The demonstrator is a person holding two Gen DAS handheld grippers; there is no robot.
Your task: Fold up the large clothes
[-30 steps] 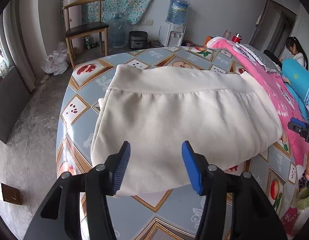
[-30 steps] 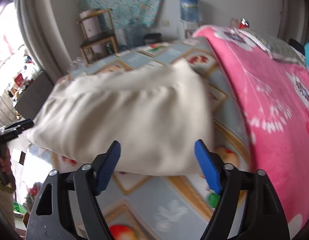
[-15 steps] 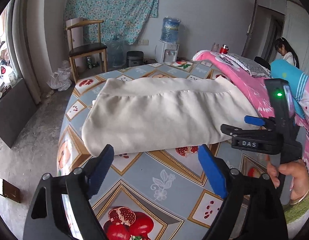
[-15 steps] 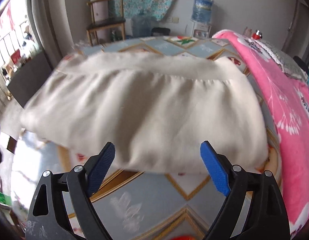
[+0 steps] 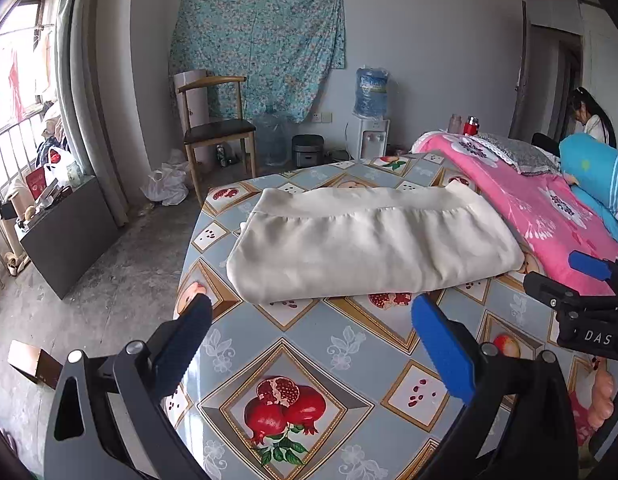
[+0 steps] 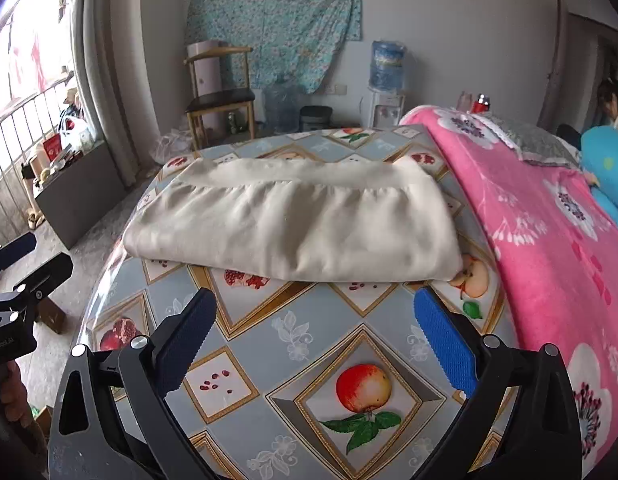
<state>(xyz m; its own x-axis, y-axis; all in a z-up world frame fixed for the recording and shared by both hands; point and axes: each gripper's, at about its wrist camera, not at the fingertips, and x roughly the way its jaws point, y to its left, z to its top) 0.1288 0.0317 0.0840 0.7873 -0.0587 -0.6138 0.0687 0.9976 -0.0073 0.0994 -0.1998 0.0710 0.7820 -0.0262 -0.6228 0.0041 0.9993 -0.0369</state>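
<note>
Two hand-held grippers hang over the near part of a table [image 5: 341, 344] covered with a glossy grey-blue oilcloth printed with fruit in gold-edged diamonds. The left gripper [image 5: 309, 328] has its blue-padded jaws spread wide, having just been opening, with nothing between them but the patterned cloth below. The right gripper [image 6: 315, 320] is likewise spread wide after just opening, and its jaws are empty too. In the left wrist view the right gripper [image 5: 585, 296] shows at the right edge, black with a blue pad.

The folded cream-white garment [image 5: 373, 248] lies flat on the far half of the table, a long rectangle with a plain band along its far edge and gathered fabric below it. It sits well apart from both grippers. Its right end [image 6: 437, 240] lies just beside a pink floral blanket [image 6: 549, 216] that drapes over the table's right side; whether the two touch is hard to tell.

Behind the table stand a wooden chair with a dark seat [image 5: 217, 128] and a white water dispenser topped by a blue bottle [image 5: 371, 120]. A person [image 5: 589, 116] sits at the far right.
</note>
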